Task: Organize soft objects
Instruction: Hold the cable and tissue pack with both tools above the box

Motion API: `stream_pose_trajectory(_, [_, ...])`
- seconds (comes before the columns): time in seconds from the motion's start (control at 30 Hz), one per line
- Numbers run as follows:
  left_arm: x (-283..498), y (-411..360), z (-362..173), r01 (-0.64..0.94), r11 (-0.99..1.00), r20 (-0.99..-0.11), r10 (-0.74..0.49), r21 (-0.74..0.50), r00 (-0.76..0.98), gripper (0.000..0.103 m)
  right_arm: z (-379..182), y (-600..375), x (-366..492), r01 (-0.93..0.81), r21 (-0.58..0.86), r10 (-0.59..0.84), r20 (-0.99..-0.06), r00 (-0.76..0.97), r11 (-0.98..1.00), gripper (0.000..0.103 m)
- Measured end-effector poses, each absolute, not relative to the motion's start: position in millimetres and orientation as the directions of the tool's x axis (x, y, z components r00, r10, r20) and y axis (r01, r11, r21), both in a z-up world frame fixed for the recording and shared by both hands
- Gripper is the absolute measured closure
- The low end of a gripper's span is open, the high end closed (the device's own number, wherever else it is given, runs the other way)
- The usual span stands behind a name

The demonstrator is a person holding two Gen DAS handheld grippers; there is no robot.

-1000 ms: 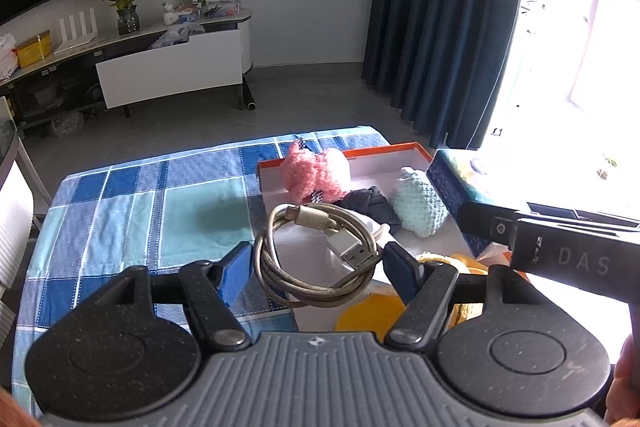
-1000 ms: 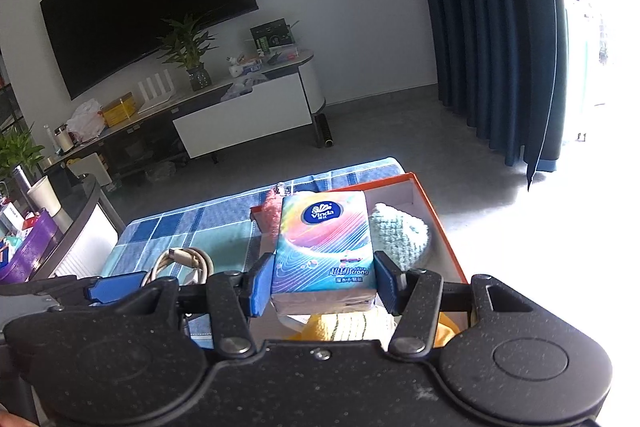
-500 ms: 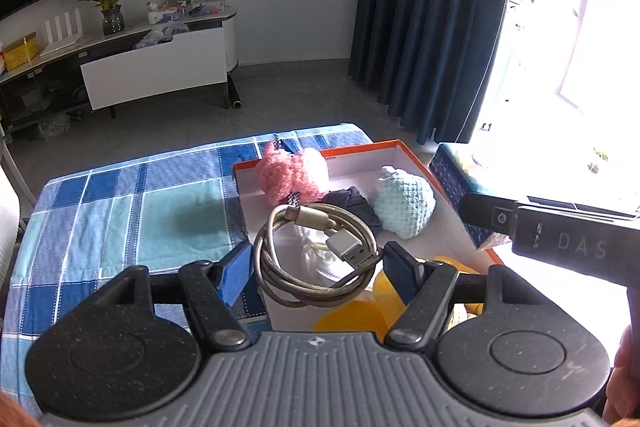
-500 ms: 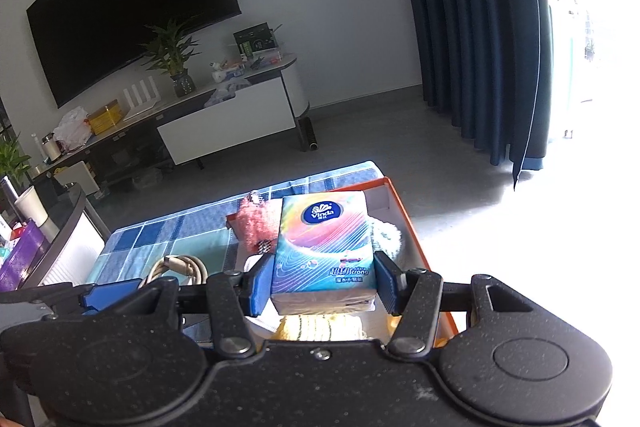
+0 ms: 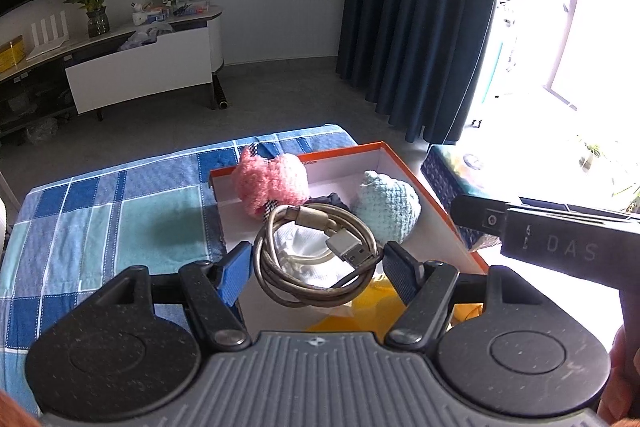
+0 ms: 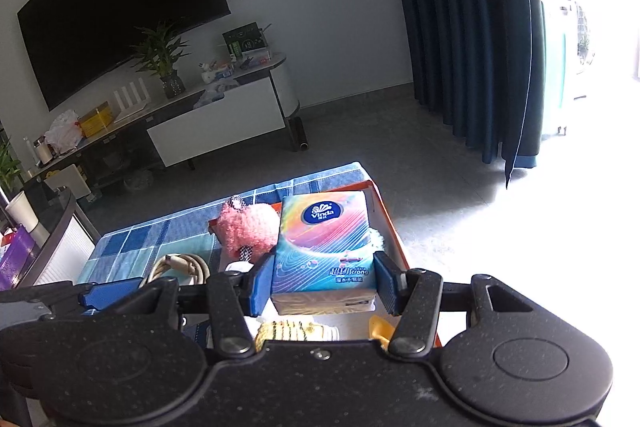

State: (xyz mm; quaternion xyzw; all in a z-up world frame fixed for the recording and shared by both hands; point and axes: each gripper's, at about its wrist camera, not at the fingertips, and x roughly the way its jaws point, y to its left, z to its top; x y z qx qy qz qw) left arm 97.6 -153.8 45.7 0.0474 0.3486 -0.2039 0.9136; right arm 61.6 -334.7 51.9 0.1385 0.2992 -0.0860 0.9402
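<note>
1. The left gripper [image 5: 318, 263] is clamped on a coiled cable [image 5: 316, 259], its blue pads pressing the coil's two sides; the coil hangs over the near part of the box [image 5: 440, 203].
2. The right gripper [image 6: 322, 285] is clamped on a tissue pack [image 6: 324, 247], held above the box's right half.
3. Over the last second the box has slid toward the middle of the left view and more of its floor shows, so both loads have come further over it; neither grip has changed.
4. Already in the box: a pink plush [image 5: 272, 183], a pale blue knit [image 5: 386, 209], something dark between them, and yellow items near the front, hard to identify.
5. Judgement: both loads look set for lowering; the free floor is tight.
</note>
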Motion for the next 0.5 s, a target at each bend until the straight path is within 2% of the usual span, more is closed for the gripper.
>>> stream_pose_trajectory(0.5, [115.6, -160.8, 41.5, 0.396, 0.916, -0.666, -0.335, -0.065, 0.666, 0.031, 47.3, -342.3, 69.3, 0.254, 0.208, -0.084, -0.594, 0.8, 0.945, 0.039])
